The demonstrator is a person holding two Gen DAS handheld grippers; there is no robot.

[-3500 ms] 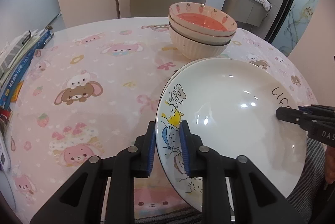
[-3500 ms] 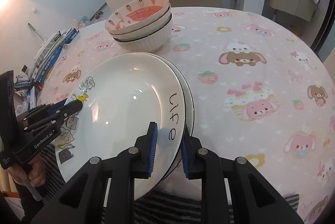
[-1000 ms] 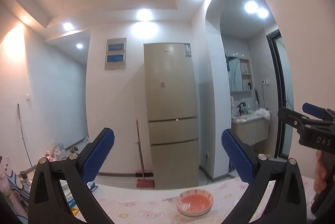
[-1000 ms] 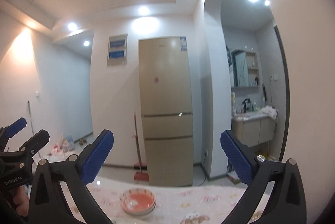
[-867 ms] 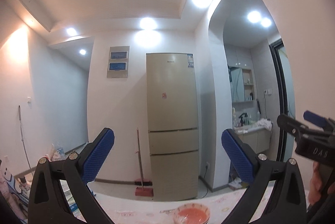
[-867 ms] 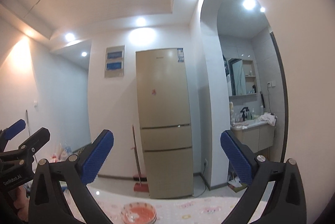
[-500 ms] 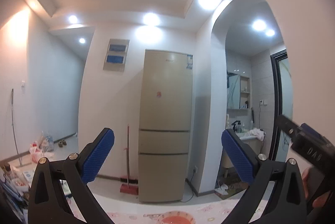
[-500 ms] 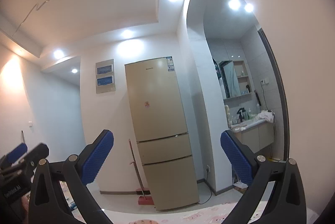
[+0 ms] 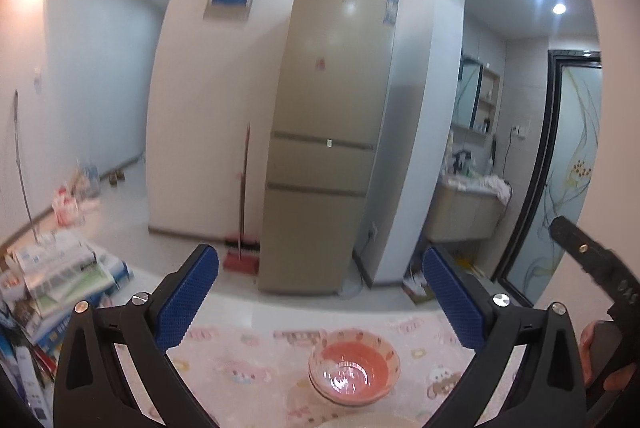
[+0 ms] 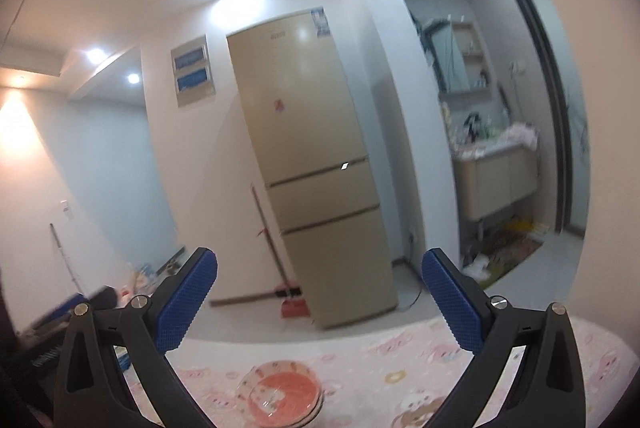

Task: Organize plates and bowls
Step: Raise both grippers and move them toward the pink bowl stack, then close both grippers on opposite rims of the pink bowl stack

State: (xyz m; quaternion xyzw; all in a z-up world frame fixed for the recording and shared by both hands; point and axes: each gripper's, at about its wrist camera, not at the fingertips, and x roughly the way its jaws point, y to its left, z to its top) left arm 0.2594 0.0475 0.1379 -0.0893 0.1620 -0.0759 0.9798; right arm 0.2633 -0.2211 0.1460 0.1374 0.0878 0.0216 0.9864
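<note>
We hold both tools raised over the table [image 9: 240, 360], gripping nothing: our left gripper [image 9: 320, 302] has its jaws spread wide, and our right gripper [image 10: 319, 302] is equally released. The stacked bowls [image 9: 354, 366] sit nested toward the table's far edge. A pale plate rim [image 9: 372, 420] barely shows at the near edge. We judge the sorting largely done; what else remains, we cannot tell.

Both wrist views raised above table [image 9: 248, 360], facing fridge [image 9: 324, 140] (well off); both share stacked bowls [image 10: 280, 398].
</note>
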